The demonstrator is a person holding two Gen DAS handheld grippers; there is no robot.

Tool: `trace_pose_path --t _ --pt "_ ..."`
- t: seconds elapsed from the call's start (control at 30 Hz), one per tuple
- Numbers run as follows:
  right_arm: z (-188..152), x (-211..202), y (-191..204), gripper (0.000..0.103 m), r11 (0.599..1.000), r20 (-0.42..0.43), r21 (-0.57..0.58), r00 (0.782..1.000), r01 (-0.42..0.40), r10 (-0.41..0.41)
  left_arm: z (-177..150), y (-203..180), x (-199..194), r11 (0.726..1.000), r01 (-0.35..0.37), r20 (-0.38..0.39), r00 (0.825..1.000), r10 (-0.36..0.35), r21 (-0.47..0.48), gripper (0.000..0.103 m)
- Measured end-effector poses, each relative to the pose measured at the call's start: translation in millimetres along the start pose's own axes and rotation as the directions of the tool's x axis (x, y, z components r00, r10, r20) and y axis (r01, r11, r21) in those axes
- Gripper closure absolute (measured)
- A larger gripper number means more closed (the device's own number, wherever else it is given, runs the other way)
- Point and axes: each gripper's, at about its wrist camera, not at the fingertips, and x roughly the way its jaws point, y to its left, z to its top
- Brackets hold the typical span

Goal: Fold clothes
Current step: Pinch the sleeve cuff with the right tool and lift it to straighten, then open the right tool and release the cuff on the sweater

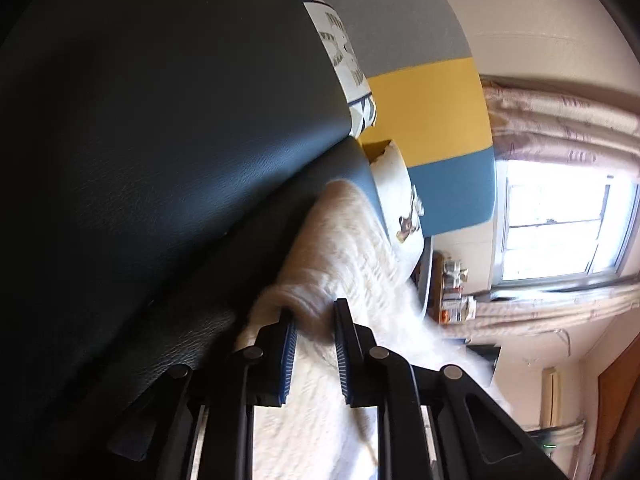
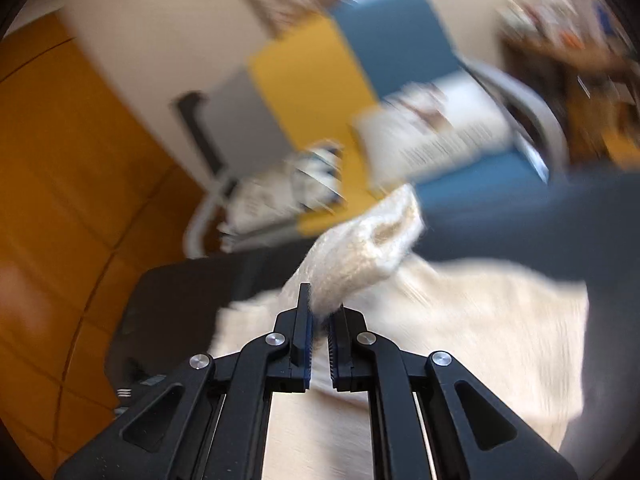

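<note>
On the dark couch seat (image 1: 168,128), the left gripper (image 1: 316,344) has its jaws around a bunched edge of the cream knit (image 1: 340,248), pads not clearly squeezing it. The right gripper (image 2: 320,340) is clamped tight on another part, so folding looks barely started, imo.

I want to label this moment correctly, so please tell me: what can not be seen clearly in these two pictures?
- Left wrist view: whether the left tool presses the cream knit garment; the fold between its fingers is blurred.
- Left wrist view: the garment's shape; the tool covers its lower part.
- Right wrist view: the cushions and shelf items, smeared by motion blur.
- Right wrist view: the garment's right edge, lost in blur.
</note>
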Motion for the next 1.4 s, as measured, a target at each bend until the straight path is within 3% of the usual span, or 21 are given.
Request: trace_pose_path --t 0.1,0.2,0.3,0.37,0.4,0.47,0.57,0.63,0.77,0.93,1.03,1.1,1.17,1.27,1.4 --pt "-36 31 -70 0.097 0.986 -0.089 0.156 0.995 0.053 -0.039 -3 3 0 0.999 -0.027 -0.017 0.999 0.028 0.04 0.088" --pt "-64 49 -104 0.097 0.973 -0.134 0.224 0.991 0.058 -0.029 -3 4 1 0.998 -0.03 -0.03 0.999 0.031 0.047 0.088" --pt "-69 53 -104 0.096 0.975 -0.137 0.216 0.99 0.046 -0.016 0 8 4 0.999 0.005 -0.068 0.998 -0.007 -0.036 0.079" --pt "-61 48 -95 0.096 0.983 -0.119 0.181 0.993 0.028 -0.006 1 4 2 0.999 0.031 -0.059 0.998 -0.033 -0.044 0.081" --pt "-55 41 -86 0.096 0.989 -0.102 0.148 0.995 0.012 0.003 0 -3 -1 0.999 0.048 -0.037 0.998 -0.049 -0.013 0.089" --pt "-38 24 -63 0.096 0.998 -0.043 0.059 0.999 -0.026 0.028 -2 -15 -5 0.997 0.053 -0.006 0.999 -0.053 0.06 0.09" --pt "-19 -12 -37 0.096 0.998 0.057 -0.041 0.997 -0.052 0.055 -7 -20 -2 0.994 0.004 0.002 1.0 -0.004 0.112 0.09" --pt "-20 -6 -49 0.096 1.0 0.037 -0.015 0.999 -0.008 0.008 -9 -13 7 0.993 -0.033 -0.015 0.999 0.035 0.11 0.09" --pt "-53 38 -101 0.096 0.988 -0.103 0.122 0.991 0.094 -0.081 -13 -1 15 0.993 -0.052 -0.041 0.998 0.056 0.108 0.09" --pt "-77 44 -132 0.095 0.968 -0.069 0.249 0.998 0.017 0.001 -10 -4 11 0.99 -0.053 -0.086 0.994 0.065 0.131 0.087" --pt "-78 39 -135 0.09 0.963 -0.062 0.269 0.998 -0.009 0.027 -10 -2 -1 0.991 -0.044 -0.106 0.993 0.058 0.127 0.085" --pt "-79 31 -140 0.079 0.957 -0.047 0.289 0.998 -0.035 0.05 -12 -1 -14 0.988 -0.046 -0.091 0.994 0.059 0.145 0.085" --pt "-82 15 -147 0.059 0.946 -0.014 0.319 0.998 -0.049 0.056 -14 -3 -30 0.983 -0.043 -0.066 0.996 0.056 0.178 0.084" --pt "-82 -13 -148 0.058 0.961 0.02 0.273 0.999 0.04 -0.048 -15 -13 -50 0.972 -0.029 -0.026 0.999 0.037 0.235 0.083" --pt "-65 -22 -120 0.058 0.99 0.033 0.115 0.996 0.084 -0.088 -19 -48 -37 0.944 -0.007 -0.036 0.999 0.019 0.329 0.083"
